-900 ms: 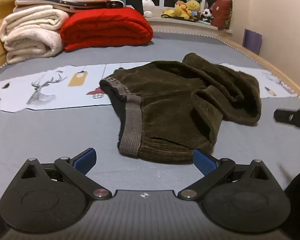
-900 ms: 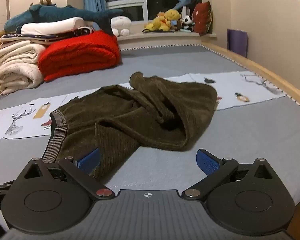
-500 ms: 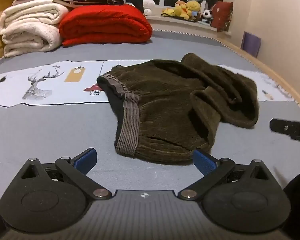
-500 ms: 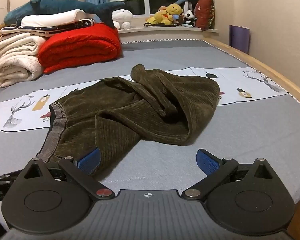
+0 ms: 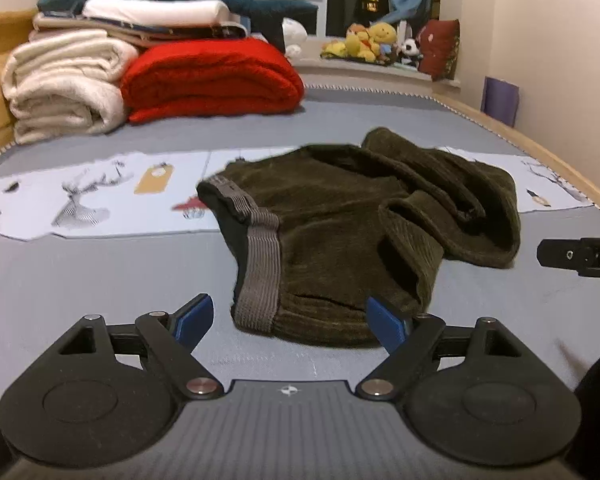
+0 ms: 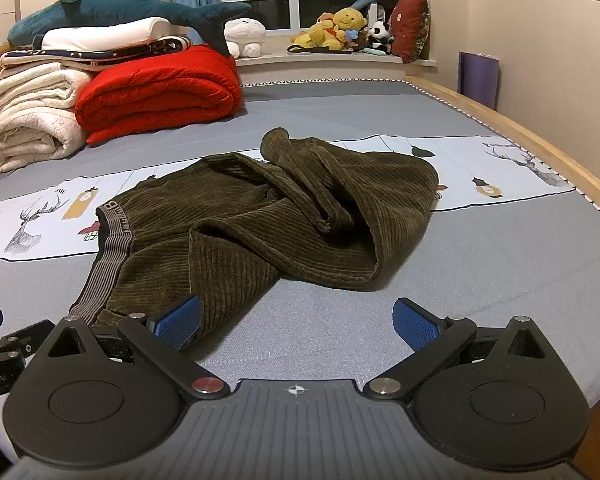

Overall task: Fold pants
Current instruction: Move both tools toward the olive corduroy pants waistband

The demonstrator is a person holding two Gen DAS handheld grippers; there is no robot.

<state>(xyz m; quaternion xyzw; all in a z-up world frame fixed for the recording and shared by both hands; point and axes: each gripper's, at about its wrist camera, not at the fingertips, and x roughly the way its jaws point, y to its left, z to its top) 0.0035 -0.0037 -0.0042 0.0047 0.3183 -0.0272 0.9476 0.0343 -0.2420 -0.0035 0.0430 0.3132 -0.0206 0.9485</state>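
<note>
Across the middle of both views lies the bed, its grey cover taking up most of each frame, with a pale printed strip running left to right behind the work. The pants, dark olive corduroy, sit crumpled at centre frame in the left view and centre-left in the right view. They are not laid flat: the legs are bunched and doubled over toward the right, and the waistband faces left and toward me.

My left gripper, at the bottom of its own view, has its blue pads apart with nothing between them; the near hem of the pants lies just beyond. My right gripper, bottom of its view, is likewise wide apart and empty, its left pad just beside the near edge of the cloth.

Judgement: folding has not started. The sound course is to spread first. I should take the waistband corner with the left gripper and a leg end with the right, pinching a single layer, then draw the two apart until the cloth lies flat. The risk is catching the bed cover or two layers together in the bunched section.
</note>
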